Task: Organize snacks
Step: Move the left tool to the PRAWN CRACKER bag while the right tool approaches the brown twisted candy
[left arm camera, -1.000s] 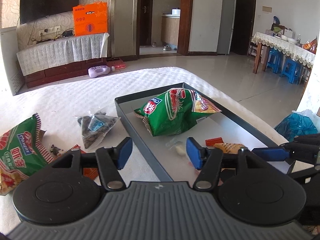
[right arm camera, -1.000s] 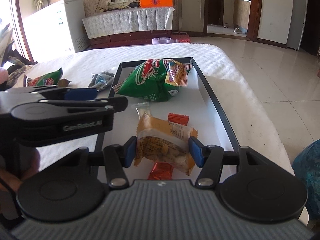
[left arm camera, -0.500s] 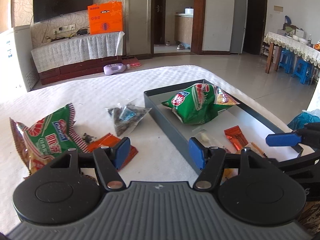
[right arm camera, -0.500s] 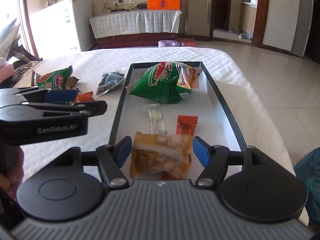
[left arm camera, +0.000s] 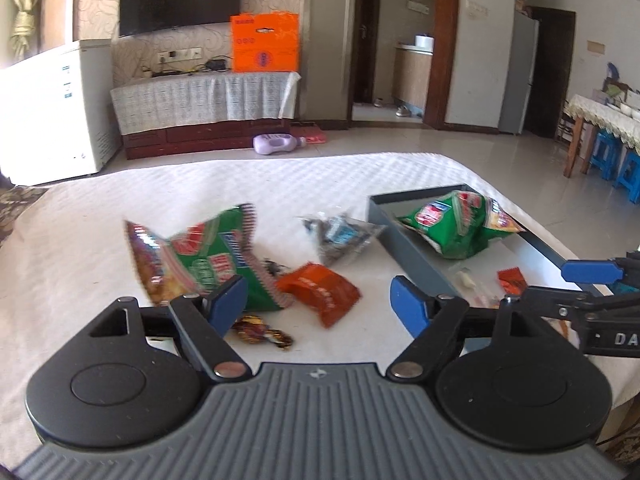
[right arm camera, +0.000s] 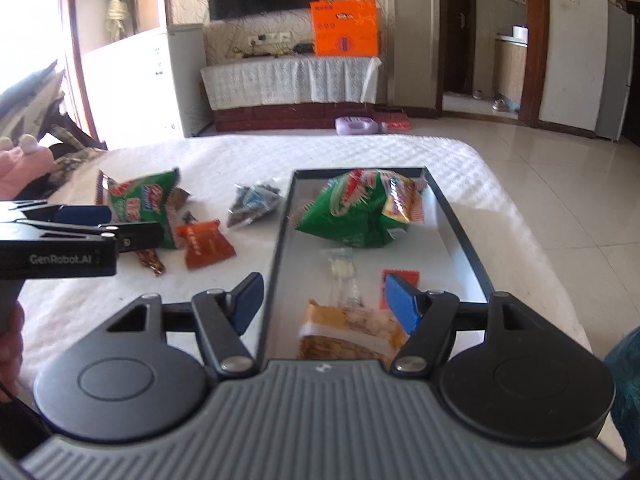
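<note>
Nearest in the right wrist view, a yellow-orange packet lies flat at the near end of the dark grey tray, below and between the wide-apart blue fingers of the right gripper, which stands open and grips nothing. Further along the tray floor lie a small clear wrapper with something pale inside and a small red sachet partly behind the right finger, and at the far end a puffy green snack bag with red and yellow print fills most of the width. The tray sits on a white quilted cloth. The left gripper hovers tilted downward over the loose snacks left of the tray, its jaws opening with nothing pressed between them; below the gap lie a small dark gold-patterned candy and an orange packet. Just behind its left finger a second green bag lies crumpled, blurred in this view. Beyond, a clear bag of dark pieces rests just beside the tray's left wall. In the right wrist view a hand shows at the left edge, under the left gripper's body.
</note>
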### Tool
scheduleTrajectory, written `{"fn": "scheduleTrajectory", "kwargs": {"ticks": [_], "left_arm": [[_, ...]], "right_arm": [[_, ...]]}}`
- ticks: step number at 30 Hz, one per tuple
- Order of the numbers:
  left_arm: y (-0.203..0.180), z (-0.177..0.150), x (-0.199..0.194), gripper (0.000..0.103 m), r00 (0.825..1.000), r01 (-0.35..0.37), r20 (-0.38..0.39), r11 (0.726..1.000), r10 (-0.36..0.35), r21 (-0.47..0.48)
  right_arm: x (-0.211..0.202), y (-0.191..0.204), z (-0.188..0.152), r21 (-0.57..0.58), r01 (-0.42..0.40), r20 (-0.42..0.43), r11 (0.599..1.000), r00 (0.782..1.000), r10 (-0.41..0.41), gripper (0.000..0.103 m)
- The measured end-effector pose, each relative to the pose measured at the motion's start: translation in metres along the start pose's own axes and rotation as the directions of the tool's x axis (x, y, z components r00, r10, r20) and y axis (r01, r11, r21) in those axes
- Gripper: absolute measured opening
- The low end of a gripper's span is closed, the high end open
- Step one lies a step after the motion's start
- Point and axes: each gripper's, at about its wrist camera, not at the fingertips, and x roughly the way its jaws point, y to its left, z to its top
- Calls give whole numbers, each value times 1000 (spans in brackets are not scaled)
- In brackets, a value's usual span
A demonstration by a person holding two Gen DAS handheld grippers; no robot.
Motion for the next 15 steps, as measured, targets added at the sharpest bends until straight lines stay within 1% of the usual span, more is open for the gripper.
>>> {"fn": "scheduleTrajectory", "kwargs": {"ticks": [3, 6, 8, 13, 15], "left_arm": [[28, 0, -1, 82, 999, -55, -1, 997, 55, -52], [57, -2, 6, 82, 995, -101, -33, 989, 98, -111], [73, -4, 9, 82, 992, -120, -43, 983, 116, -135], [96, -7, 24, 85, 988, -152, -60, 977, 145, -148], [105, -7, 33, 86, 985, -165, -86, 972, 153, -168]], "right_arm": [[3, 15, 2, -26, -52, 2, 998, 999, 53, 69], [11, 35, 4, -72, -95, -16, 993, 995, 94, 69], [17, 51, 4, -98, -126, -32, 987, 992, 123, 69], [34, 85, 6, -146, -192, -68, 970, 981, 184, 69], [43, 99, 5, -170, -218, -87, 961, 975, 206, 69]]}}
